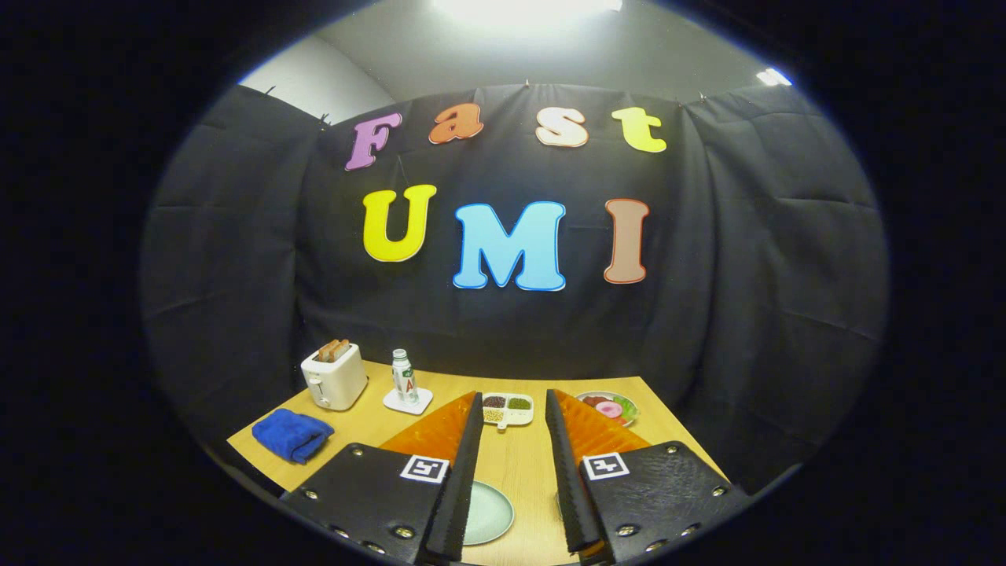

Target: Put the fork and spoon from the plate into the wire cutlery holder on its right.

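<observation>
Evidently held high and level to take in the light wooden table (519,464), the gripper (511,472) stands wide and empty — the round pale-green plate (489,512) lies low between its fingers, fork, spoon and wire holder unseen.

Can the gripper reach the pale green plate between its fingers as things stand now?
Probably yes. The gripper is open, and the plate lies on the table low between its fingers, with nothing over it. It would only need to tilt down.
</observation>
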### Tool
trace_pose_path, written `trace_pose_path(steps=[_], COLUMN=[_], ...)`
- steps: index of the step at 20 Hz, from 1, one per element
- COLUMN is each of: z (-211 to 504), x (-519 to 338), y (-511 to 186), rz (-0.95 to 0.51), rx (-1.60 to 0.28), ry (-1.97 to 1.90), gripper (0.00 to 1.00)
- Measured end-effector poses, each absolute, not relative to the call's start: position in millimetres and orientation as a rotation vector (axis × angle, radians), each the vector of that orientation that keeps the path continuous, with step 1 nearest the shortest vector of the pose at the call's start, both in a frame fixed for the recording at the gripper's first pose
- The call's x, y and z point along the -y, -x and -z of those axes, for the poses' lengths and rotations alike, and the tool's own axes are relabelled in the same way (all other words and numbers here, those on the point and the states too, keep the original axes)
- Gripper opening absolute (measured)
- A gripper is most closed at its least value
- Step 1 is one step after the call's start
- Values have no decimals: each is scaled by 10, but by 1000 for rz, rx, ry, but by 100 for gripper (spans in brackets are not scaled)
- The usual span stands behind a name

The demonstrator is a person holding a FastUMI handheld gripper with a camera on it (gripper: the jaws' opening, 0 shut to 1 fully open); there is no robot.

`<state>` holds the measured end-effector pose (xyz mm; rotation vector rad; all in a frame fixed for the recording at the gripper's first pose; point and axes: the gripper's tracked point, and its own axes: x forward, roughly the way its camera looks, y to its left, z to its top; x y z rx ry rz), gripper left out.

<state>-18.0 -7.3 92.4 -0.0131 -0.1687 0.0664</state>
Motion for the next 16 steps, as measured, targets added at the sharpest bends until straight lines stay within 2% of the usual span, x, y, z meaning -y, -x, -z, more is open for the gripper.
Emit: trace_pose_path(steps=[2, 4, 10, 16], z=[-977, -990, -1075, -1062], x=[35, -122, -706, -806], y=[140, 187, 344, 508], rz=[-48, -53, -133, -135], rx=[196, 208, 288, 314], ry=[17, 46, 80, 71], gripper=[48, 95, 95, 95])
